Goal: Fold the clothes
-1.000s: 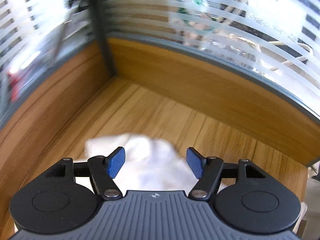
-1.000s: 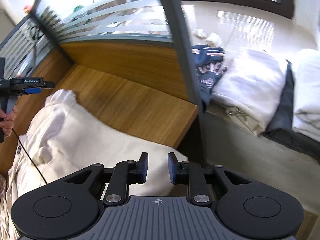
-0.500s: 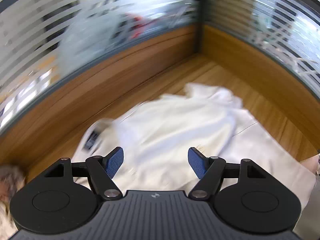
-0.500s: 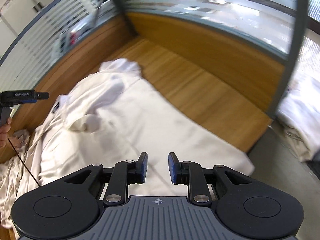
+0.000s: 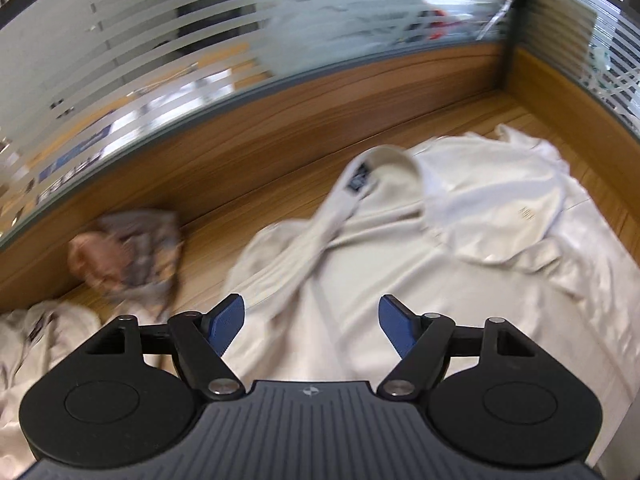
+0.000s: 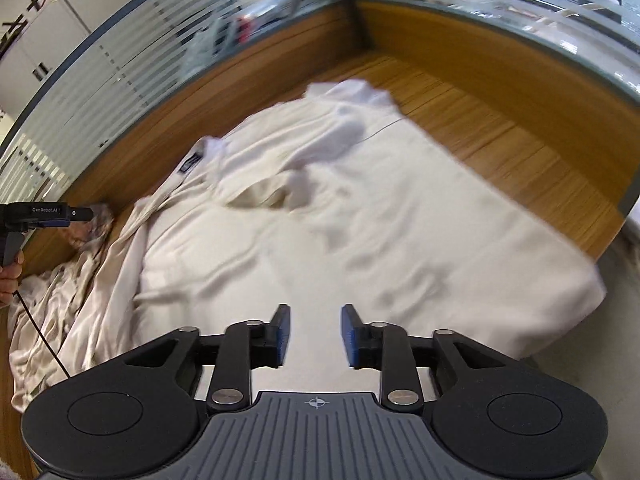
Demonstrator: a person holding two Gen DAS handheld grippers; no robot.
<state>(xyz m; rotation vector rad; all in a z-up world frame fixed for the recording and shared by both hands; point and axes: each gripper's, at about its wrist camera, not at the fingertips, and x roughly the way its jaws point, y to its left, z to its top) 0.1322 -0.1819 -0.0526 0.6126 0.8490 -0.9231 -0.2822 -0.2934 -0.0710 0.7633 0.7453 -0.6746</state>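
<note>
A cream garment (image 5: 400,264) lies spread and rumpled on the wooden table (image 5: 256,204), its collar with a dark label (image 5: 357,178) turned toward the back panel. My left gripper (image 5: 312,322) hovers over the garment's near left part. Its jaws are opening, and nothing is pinched between the blue pads (image 5: 228,320). In the right wrist view the same garment (image 6: 380,220) fills the middle. My right gripper (image 6: 315,336) hangs above its near edge, its jaws opening and the gap empty. At the far left a hand (image 6: 8,276) holds the left gripper (image 6: 80,213).
A grey and pink patterned cloth (image 5: 136,248) is bunched against the wooden back panel (image 5: 280,120). More crumpled cream fabric (image 6: 68,300) lies at the left. Striped glass partitions (image 5: 160,40) enclose the table's corner. The table's right edge (image 6: 612,236) drops off.
Both views have swung left, from the bare table corner and far shelf to the spread garment. The patterned cloth has come into the left view. The right jaws stand wider.
</note>
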